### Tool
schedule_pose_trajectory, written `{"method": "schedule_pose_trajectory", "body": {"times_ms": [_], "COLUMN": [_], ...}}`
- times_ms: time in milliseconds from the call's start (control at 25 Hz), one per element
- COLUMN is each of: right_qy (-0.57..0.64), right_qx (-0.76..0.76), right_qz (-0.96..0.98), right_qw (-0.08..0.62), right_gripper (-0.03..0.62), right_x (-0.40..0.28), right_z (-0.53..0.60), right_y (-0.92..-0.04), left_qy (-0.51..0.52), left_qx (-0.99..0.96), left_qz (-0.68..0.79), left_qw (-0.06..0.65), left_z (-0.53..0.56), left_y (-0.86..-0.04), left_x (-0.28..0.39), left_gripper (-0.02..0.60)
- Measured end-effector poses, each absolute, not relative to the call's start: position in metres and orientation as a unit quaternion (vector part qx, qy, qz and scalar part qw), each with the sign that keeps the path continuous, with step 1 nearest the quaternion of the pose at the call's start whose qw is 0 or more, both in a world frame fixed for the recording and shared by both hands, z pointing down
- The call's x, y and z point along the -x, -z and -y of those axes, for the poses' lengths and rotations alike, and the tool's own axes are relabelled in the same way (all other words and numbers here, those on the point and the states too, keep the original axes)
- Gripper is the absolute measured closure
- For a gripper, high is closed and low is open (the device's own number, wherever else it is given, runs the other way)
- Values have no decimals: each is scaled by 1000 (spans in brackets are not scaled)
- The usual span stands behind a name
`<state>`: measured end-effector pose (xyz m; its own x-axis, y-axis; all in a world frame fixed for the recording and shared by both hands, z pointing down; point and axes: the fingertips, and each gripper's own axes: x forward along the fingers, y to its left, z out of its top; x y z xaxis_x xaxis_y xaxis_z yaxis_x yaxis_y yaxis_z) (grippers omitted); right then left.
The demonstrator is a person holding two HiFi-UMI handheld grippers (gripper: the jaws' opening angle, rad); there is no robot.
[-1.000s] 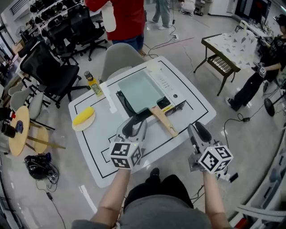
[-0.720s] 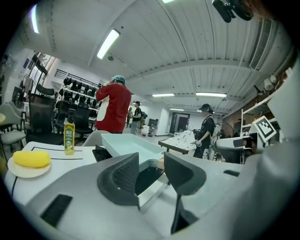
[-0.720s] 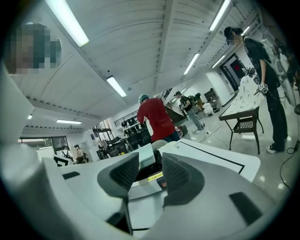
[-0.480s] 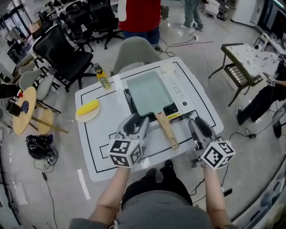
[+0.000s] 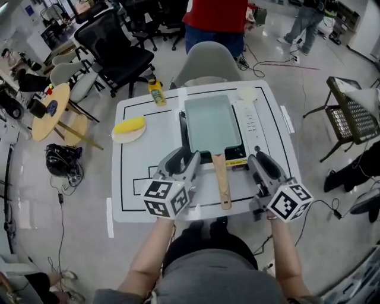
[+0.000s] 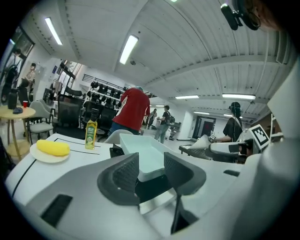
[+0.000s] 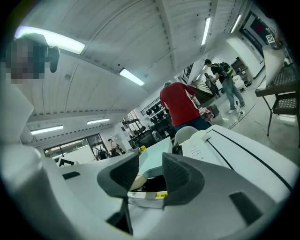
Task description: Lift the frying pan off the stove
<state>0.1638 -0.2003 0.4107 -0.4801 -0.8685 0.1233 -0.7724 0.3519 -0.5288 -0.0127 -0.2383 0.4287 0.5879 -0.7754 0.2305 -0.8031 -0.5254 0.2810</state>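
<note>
A rectangular pale-green frying pan (image 5: pixel 210 123) sits on a portable stove (image 5: pixel 239 159) in the middle of the white table (image 5: pixel 135 178). Its wooden handle (image 5: pixel 221 181) points toward me. My left gripper (image 5: pixel 182 163) hovers just left of the handle by the pan's near corner, jaws open and empty. On the other side of the handle my right gripper (image 5: pixel 262 164) stands at the stove's front right corner, also open and empty. The left gripper view has the pan (image 6: pixel 141 158) straight ahead beyond the left gripper (image 6: pixel 146 171). Past the right gripper (image 7: pixel 151 176), its view shows the pan (image 7: pixel 157 153) and stove (image 7: pixel 149 196).
A plate with a yellow item (image 5: pixel 129 127) lies at the table's left, and a yellow bottle (image 5: pixel 157 93) stands at its far left corner. A grey chair (image 5: pixel 208 59) and a person in red (image 5: pixel 217 18) are behind the table. Office chairs and a round side table (image 5: pixel 50 113) are at the left.
Both grippers have swung round to face the table squarely. The right gripper moved from off the table's corner to the near edge beside the pan handle. Jaw openings look unchanged.
</note>
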Motion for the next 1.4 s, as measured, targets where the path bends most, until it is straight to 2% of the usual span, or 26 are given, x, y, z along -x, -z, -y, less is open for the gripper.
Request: {"method": "schedule_pose_trajectory", "body": {"times_ms": [760,1400], "right_qy": [312,319], "right_qx": [381,397], "right_qz": [-867,-857], "right_qw": [78,79], "right_gripper": [444,444], "right_x": [-151,-155], "right_z": [200,201], "right_y": [-419,-420], "left_qy": [-26,90], "left_qx": [-829,-789], "left_qz": [500,343], "left_qw": [248,501], "left_z": [214,220], "left_y": [-431,-451], "left_x": [0,-21], "left_gripper": [425,422]}}
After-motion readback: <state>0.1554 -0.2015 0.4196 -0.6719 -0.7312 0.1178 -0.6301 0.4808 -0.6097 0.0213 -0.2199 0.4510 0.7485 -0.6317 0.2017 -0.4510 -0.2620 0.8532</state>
